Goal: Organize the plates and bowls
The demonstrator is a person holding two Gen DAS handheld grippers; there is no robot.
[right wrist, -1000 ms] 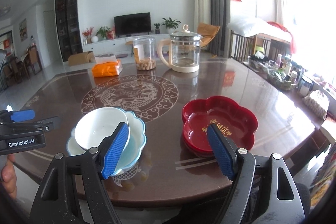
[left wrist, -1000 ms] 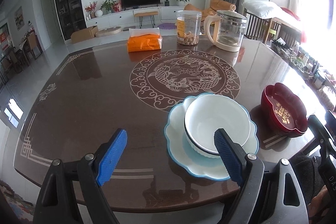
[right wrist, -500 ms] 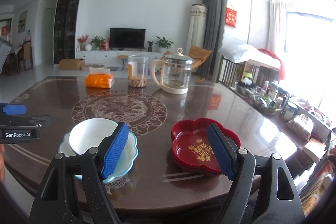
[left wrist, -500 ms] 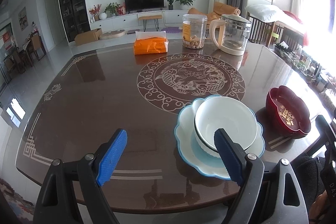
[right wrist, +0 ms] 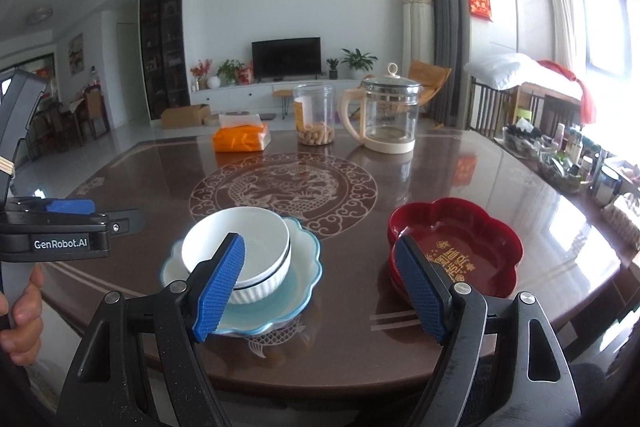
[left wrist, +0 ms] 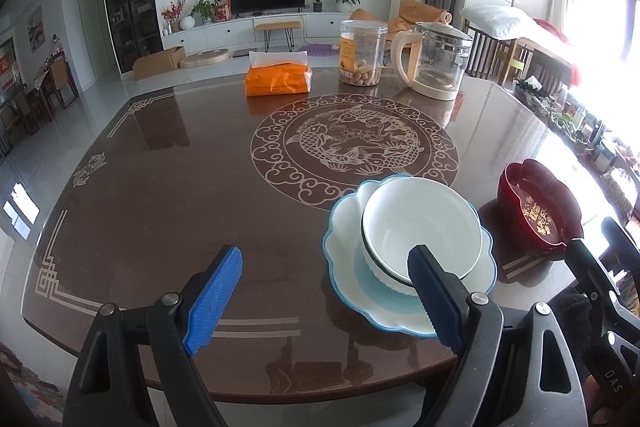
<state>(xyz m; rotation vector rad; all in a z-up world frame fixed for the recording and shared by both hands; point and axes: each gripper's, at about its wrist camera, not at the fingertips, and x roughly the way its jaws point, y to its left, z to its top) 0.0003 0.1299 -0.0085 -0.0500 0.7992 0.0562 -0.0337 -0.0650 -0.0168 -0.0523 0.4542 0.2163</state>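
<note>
White bowl [left wrist: 422,227] on blue plate [left wrist: 400,311], red dish [right wrist: 472,247] beside

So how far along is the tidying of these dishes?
Partly done, it seems: the white bowl sits on the blue-rimmed plate. Nothing is in hand; the left tongs and right tongs are open and empty. The red dish stands apart, perhaps next.

orange tissue pack [left wrist: 277,79], snack jar [left wrist: 362,53], glass kettle [left wrist: 436,62] on table [left wrist: 160,195]
</note>
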